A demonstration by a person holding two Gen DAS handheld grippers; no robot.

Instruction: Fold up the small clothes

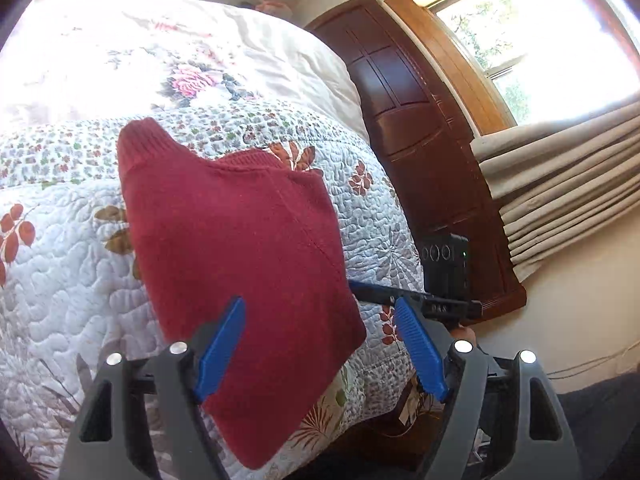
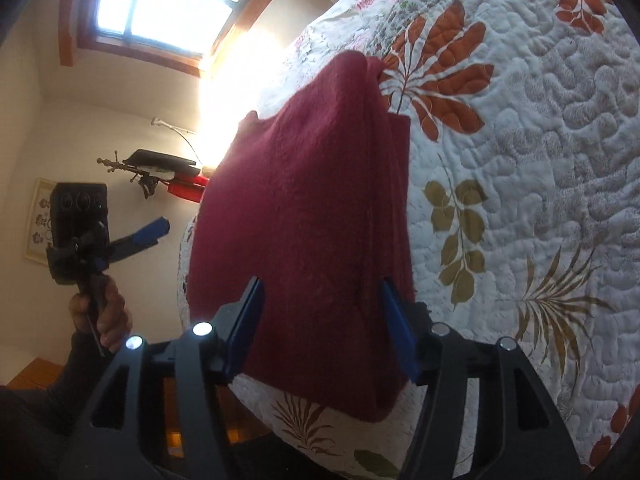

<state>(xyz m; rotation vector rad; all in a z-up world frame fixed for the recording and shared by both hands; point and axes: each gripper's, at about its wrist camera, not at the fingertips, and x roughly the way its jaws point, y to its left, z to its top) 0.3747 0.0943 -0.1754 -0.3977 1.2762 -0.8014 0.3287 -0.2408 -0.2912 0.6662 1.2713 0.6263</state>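
A dark red knitted garment (image 1: 240,248) lies folded on the quilted leaf-print bedspread (image 1: 60,280), close to the bed's edge, with a ribbed end (image 1: 140,144) pointing up the bed. My left gripper (image 1: 320,300) is open, its blue fingers (image 1: 222,344) either side of the garment's near corner, gripping nothing. My right gripper (image 2: 322,280) is also open and straddles the near end of the red garment (image 2: 312,200); whether the pads touch the cloth is unclear. The right wrist view shows the left gripper (image 2: 150,234) off the bed's side, held by a hand (image 2: 106,316).
A floral duvet (image 1: 180,64) is heaped further up the bed. A dark wooden bed board (image 1: 420,140), a window (image 1: 540,40) and beige curtains (image 1: 560,192) are to the right. The right gripper's camera housing (image 1: 446,260) sits beyond the bed edge. Tools rest on a wall shelf (image 2: 160,168).
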